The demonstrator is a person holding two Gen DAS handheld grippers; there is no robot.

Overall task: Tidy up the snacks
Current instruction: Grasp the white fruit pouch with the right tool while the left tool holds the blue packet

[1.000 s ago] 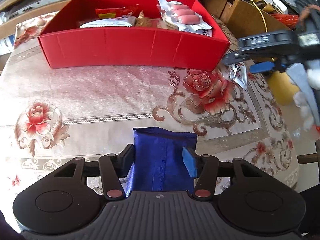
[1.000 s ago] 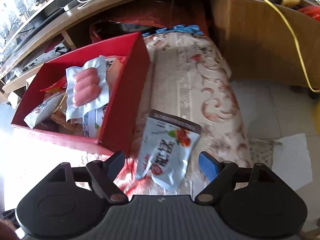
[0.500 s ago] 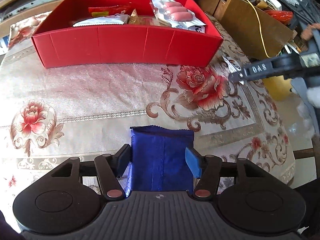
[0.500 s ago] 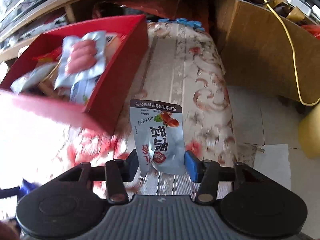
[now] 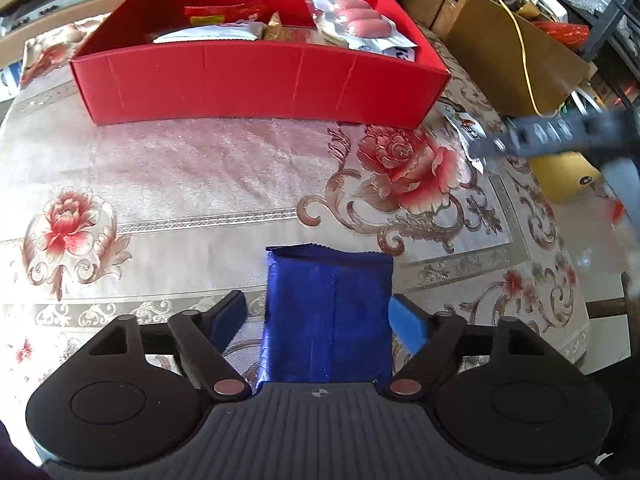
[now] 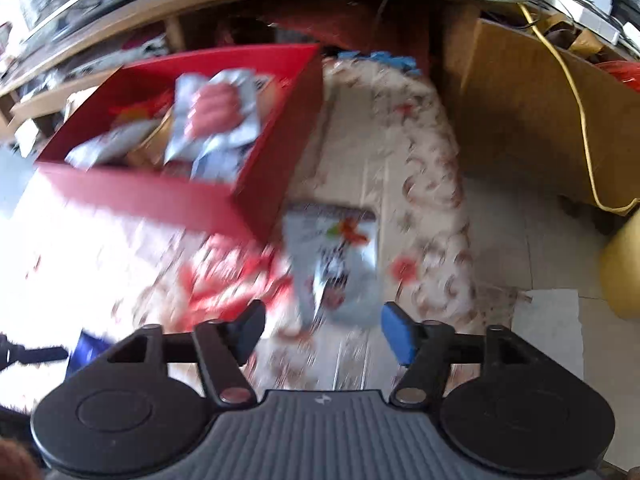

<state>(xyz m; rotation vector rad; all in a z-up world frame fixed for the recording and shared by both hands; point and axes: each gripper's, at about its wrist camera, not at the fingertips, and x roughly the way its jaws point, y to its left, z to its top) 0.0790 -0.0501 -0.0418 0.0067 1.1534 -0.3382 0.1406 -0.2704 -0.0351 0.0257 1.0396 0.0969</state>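
Observation:
A red box (image 5: 256,76) holds several snack packs, among them a sausage pack (image 5: 356,26). It also shows in the right wrist view (image 6: 256,184), blurred. A blue snack pack (image 5: 326,316) lies on the floral tablecloth between the fingers of my left gripper (image 5: 320,318), whose jaws stand open around it with small gaps. A silver snack pouch (image 6: 336,264) lies on the cloth just right of the box. My right gripper (image 6: 322,330) is open, with the pouch ahead of its fingertips. The right gripper also shows in the left wrist view (image 5: 560,136), over the pouch.
The table's right edge (image 5: 576,280) drops to the floor. A cardboard box (image 6: 532,120) with a yellow cable and a yellow container (image 6: 624,276) stand to the right. Wooden shelving runs behind the red box.
My left gripper has opened off the blue pack. My right gripper closed around the silver pouch half a second ago and now stands open again, pulled back; its view is blurred by motion.

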